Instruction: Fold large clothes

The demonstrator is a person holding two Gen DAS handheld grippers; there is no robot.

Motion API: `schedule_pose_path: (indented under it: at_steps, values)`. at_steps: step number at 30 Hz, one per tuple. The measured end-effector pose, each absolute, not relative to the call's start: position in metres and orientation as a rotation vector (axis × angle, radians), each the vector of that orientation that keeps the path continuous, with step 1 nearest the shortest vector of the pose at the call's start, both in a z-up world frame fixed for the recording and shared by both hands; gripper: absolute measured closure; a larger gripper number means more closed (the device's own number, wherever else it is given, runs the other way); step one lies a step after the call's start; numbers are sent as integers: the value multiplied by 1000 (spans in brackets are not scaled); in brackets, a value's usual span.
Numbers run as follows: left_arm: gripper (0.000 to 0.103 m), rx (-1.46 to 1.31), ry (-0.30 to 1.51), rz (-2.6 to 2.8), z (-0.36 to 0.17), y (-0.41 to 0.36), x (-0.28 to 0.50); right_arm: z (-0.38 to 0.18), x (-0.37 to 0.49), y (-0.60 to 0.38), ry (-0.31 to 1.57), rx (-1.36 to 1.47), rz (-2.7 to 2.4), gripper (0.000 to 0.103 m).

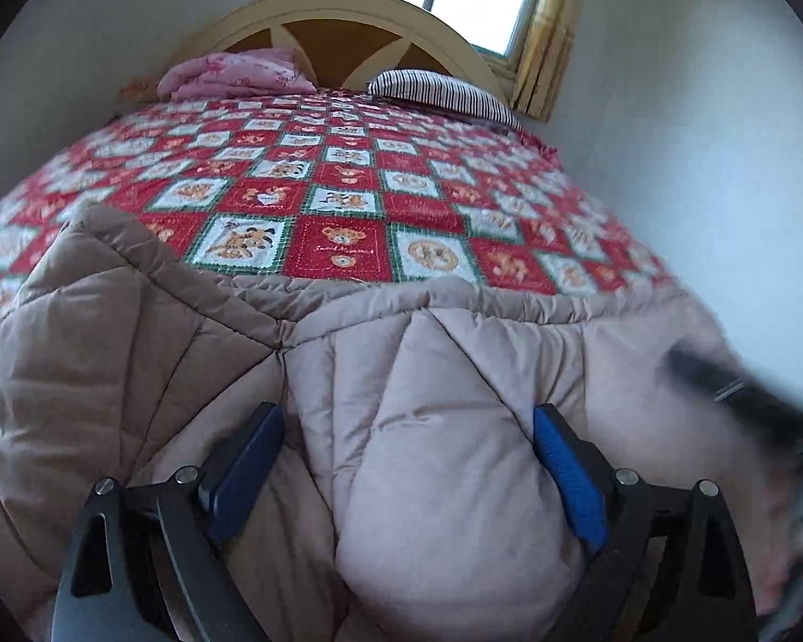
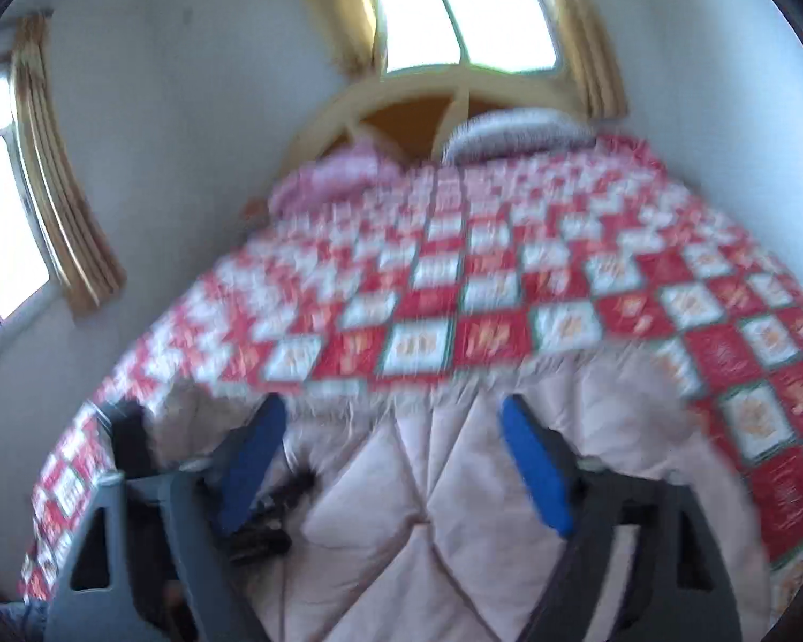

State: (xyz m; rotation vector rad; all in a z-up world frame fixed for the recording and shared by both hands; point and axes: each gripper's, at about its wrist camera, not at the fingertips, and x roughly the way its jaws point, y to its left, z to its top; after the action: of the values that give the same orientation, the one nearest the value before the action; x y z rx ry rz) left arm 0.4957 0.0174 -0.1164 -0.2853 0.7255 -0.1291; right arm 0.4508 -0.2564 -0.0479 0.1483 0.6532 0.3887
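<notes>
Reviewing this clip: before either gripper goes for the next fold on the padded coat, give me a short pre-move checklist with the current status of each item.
1. Left gripper open, nothing pinched: ok; its blue pads stand apart with the beige padded coat between them.
2. Right gripper open: ok; jaws apart over the coat, though the view is smeared.
3. Coat lies on the patterned bedspread: ok.
4. Room on the bedspread beyond the coat: ok; the pink bedding and striped pillow sit by the headboard.
5. Coat flat and smooth: not ok; it bulges and creases.
6. Sleeves and hem located: cannot tell; the coat's edges run out of view.
</notes>
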Motion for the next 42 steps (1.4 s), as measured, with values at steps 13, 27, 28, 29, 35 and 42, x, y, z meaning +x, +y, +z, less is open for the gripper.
schedule_pose_path:
  at_steps: [13,27,28,29,35,42]
  values:
    - [10,-355,703,51,-133,72,516,-128,477,-264,764,107,319,37]
    - [6,-342,751,71,-150,75,530,-144,485,-259,791,103,300,36]
    - [5,-331,757,78,-150,73,532,-145,486,-258,794,102,299,36]
    - [4,-322,763,84,-152,72,533,-146,486,-258,796,100,298,35]
    - [3,-278,792,112,-156,68,539,-149,490,-253,813,73,288,34]
    - [3,-246,762,157,-121,54,526,-153,491,-250,817,54,278,33]
